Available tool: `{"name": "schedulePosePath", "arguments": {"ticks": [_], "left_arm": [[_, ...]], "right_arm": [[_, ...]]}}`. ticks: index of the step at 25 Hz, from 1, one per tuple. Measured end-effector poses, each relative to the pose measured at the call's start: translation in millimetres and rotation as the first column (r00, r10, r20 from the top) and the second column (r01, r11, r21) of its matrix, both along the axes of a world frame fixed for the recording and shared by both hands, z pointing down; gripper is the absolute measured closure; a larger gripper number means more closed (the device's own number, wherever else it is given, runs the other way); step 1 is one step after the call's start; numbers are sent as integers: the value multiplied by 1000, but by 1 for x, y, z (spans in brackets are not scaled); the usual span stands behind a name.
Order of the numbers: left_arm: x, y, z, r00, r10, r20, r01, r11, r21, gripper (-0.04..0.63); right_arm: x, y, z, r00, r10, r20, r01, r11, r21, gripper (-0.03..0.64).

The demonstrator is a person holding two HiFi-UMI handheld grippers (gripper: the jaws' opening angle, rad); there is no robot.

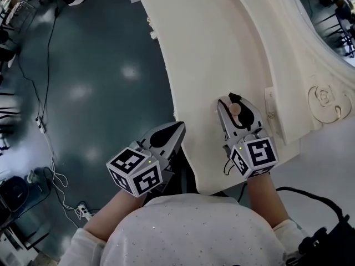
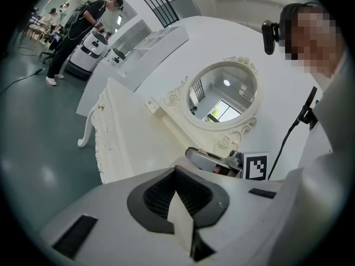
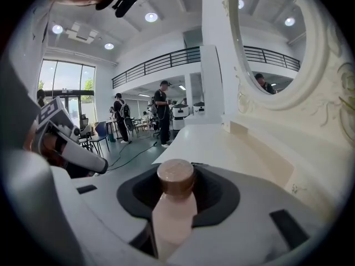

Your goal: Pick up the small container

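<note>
The small container (image 3: 174, 209), judged light and slippery, is grasped below its cap by the right claw (image 1: 237, 114); the left claw (image 1: 176, 131) is clenched empty.

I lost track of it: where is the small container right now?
In the head view at right, the small container sits clamped between the right gripper's jaws over the white table.

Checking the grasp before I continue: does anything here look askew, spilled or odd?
Nothing stands out. The small container sits capped and unspilled between the fingers of the right gripper; the dressing table looks undamaged.
</note>
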State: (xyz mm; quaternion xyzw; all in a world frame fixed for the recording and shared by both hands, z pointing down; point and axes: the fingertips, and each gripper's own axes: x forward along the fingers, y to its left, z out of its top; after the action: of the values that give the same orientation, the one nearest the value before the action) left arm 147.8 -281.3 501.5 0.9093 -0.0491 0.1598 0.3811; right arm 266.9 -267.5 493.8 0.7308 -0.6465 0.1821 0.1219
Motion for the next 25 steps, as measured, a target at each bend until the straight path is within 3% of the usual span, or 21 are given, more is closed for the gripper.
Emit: {"name": "schedulePosePath", "arguments": {"ticks": [6,15,25], "left_arm": [[12,6,-4,1000,-20,-16,20,1000,-2,600],[19,36,-13,993,-121,-9,121,993,-9,600],[19,68,-38,958,-286,5,285,957,59,600]], "right_arm": [[-1,0,1,999,-31,-6,31,1000,2,483],[-8,2,1,988,-151,-18,151,989,3,485],[-15,15,3,943,-330,-48,331,943,17,489]]}}
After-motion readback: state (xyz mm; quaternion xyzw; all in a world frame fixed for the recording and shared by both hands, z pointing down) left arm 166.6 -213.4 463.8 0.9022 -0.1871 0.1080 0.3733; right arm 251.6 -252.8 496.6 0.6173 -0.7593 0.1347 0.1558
